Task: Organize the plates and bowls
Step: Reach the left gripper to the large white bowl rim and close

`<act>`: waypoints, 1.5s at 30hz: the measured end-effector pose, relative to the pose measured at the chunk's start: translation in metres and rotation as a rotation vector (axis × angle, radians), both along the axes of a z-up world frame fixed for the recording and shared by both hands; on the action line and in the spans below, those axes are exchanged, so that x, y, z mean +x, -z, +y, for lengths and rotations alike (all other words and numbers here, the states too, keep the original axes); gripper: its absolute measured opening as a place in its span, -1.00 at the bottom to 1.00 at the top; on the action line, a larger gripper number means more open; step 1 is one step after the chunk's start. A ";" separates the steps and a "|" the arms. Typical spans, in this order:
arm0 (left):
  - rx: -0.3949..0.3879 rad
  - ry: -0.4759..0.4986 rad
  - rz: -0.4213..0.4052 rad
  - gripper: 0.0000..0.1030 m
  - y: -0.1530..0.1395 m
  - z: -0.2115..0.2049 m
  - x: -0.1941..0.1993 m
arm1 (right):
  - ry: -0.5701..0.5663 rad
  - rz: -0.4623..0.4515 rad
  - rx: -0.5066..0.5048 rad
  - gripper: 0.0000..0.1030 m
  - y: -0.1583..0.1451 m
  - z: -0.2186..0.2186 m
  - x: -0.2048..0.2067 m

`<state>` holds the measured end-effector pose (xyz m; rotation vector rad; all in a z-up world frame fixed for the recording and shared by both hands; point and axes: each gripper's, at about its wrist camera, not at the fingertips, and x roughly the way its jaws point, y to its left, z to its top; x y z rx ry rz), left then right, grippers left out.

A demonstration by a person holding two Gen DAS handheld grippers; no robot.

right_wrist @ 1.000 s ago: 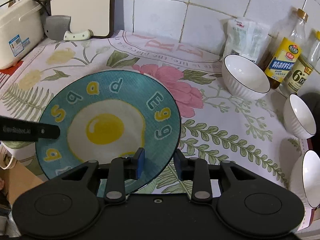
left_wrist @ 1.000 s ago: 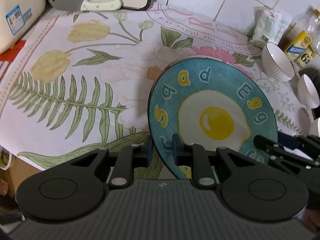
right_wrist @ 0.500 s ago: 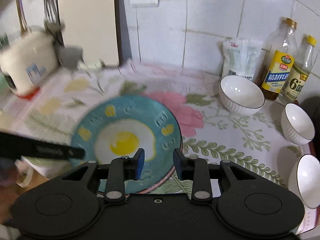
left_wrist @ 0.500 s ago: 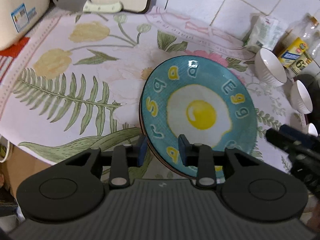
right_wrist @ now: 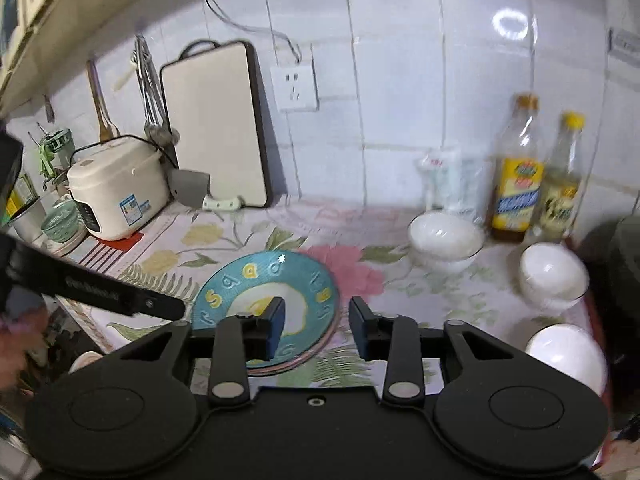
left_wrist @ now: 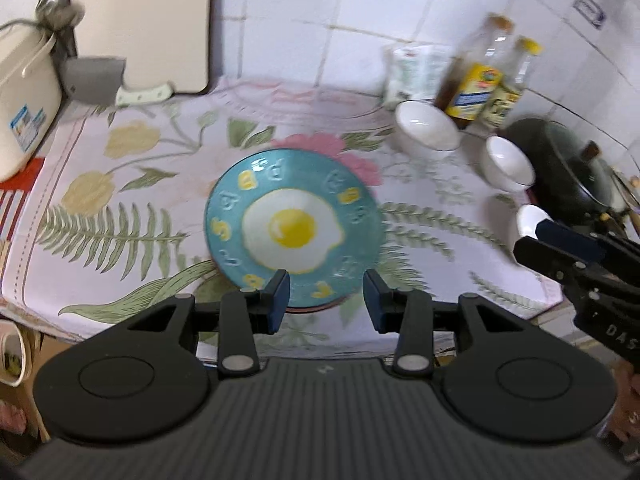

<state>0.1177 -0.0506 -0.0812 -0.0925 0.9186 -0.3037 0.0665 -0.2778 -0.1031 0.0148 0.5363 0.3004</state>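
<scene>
A teal plate with a fried-egg picture [left_wrist: 292, 228] lies flat on the floral cloth, on top of another plate whose pink rim shows beneath it; it also shows in the right wrist view [right_wrist: 264, 300]. My left gripper [left_wrist: 325, 300] is open and empty, above the plate's near edge. My right gripper [right_wrist: 316, 326] is open and empty, raised above the plate's right edge. Three white bowls stand at the right: a large one at the back [right_wrist: 446, 240], a middle one [right_wrist: 554, 276] and a near one [right_wrist: 566, 356].
Two oil bottles [right_wrist: 516, 188] and a white bag [right_wrist: 444, 180] stand against the tiled wall. A rice cooker [right_wrist: 116, 188], cleaver [right_wrist: 196, 192] and cutting board [right_wrist: 218, 128] are at the back left. A dark lidded wok [left_wrist: 568, 172] sits far right.
Both grippers let go of the plate, opened and pulled up and back. The plate, held tilted one second ago, now lies flat on the stack.
</scene>
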 end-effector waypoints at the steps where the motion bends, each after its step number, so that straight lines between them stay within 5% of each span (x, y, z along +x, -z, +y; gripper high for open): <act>1: 0.000 0.010 -0.005 -0.22 -0.005 -0.005 -0.005 | 0.001 -0.018 -0.005 -0.15 -0.002 -0.007 -0.007; 16: 0.063 0.121 -0.058 -0.09 -0.015 -0.090 -0.039 | 0.101 -0.125 -0.020 0.12 0.024 -0.089 -0.081; 30: 0.091 0.189 -0.109 0.16 0.003 -0.143 -0.038 | 0.151 -0.152 -0.044 0.40 0.073 -0.119 -0.086; 33: 0.064 0.191 -0.117 0.25 0.013 -0.153 -0.035 | 0.177 -0.148 -0.060 0.44 0.088 -0.123 -0.080; 37: 0.012 0.163 -0.113 0.27 0.026 -0.172 -0.022 | 0.226 -0.141 -0.062 0.75 0.110 -0.131 -0.068; 45: -0.152 0.181 -0.025 0.28 0.058 -0.219 0.024 | 0.342 -0.129 -0.043 0.81 0.161 -0.159 -0.015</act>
